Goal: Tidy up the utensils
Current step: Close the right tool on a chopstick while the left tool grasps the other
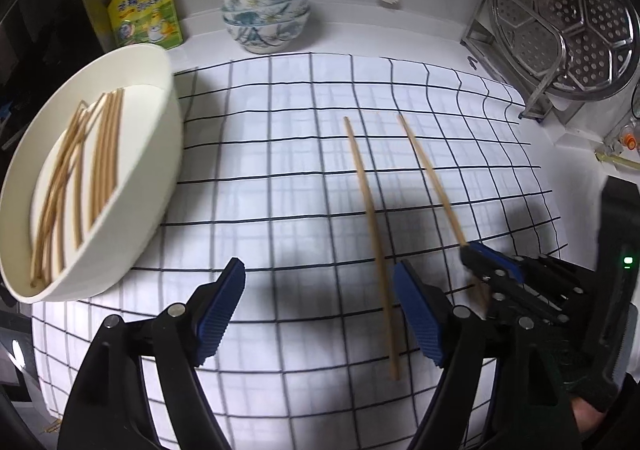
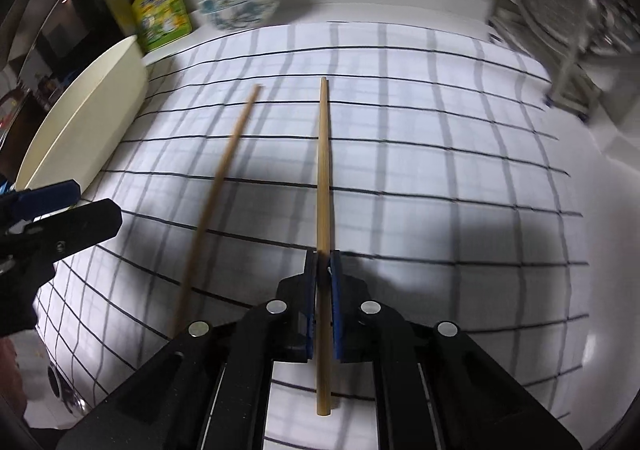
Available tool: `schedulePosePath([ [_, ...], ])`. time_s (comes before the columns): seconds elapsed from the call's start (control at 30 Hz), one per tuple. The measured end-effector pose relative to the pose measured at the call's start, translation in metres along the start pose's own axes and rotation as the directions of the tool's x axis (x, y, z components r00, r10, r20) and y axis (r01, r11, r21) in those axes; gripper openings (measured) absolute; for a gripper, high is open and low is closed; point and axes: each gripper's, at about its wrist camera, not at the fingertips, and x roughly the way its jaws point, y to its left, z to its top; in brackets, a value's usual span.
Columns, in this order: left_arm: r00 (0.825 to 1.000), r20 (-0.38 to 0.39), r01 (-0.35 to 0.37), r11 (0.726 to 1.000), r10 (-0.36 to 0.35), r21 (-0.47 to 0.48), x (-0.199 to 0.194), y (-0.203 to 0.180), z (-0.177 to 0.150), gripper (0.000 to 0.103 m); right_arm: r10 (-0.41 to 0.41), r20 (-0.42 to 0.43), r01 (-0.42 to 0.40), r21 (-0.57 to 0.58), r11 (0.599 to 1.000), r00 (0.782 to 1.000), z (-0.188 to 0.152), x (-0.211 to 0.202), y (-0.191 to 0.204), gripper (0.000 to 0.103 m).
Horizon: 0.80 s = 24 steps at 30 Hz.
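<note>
**Bamboo sticks: one pinched, one loose on the check cloth**

Left wrist view: left gripper (image 1: 320, 310) spread wide, blue pads holding nothing, low over the checked cloth (image 1: 280, 169). Loose chopstick (image 1: 372, 238) lies on the cloth, its near end running between the spread fingers, closer to the right-hand pad. Just beside it, a second chopstick (image 1: 432, 177) runs back into the right gripper (image 1: 476, 254), clamped at its near end. White dish (image 1: 164, 153) at the left edge of the cloth, a bundle of chopsticks (image 1: 80, 177) inside. Stacked patterned bowls (image 1: 266, 13), yellow pouch (image 1: 146, 7), steel steamer rack (image 1: 568, 21) along the back.

Right wrist view: right gripper (image 2: 323, 278) clenched on the held chopstick (image 2: 323, 169), which points straight ahead, tail sticking out behind the pads. Loose chopstick (image 2: 216, 185) left of it, blurred. Left gripper (image 2: 60, 205) at the left edge, near the dish (image 2: 80, 121).
</note>
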Motion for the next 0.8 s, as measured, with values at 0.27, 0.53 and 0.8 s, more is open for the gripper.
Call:
schedulePosePath([
  [0.27,1.000,-0.001,-0.019,1.000,0.019,0.011,0.034,-0.017,-0.002,0.075,-0.007,0.001,0.007,0.065,0.998,1.000,-0.012,-0.009,-0.030,0.007],
  [0.53,0.999,0.015,-0.036,0.999,0.036,-0.003,0.047,-0.020,-0.004,0.075,0.002,0.042,-0.003,0.040,0.999,0.999,-0.009,-0.012,-0.027,0.027],
  [0.8,0.998,0.016,-0.061,0.998,0.060,0.016,0.056,-0.027,-0.004,0.059,-0.035,0.054,0.037,-0.022,0.999,0.998,-0.005,0.000,-0.017,0.027],
])
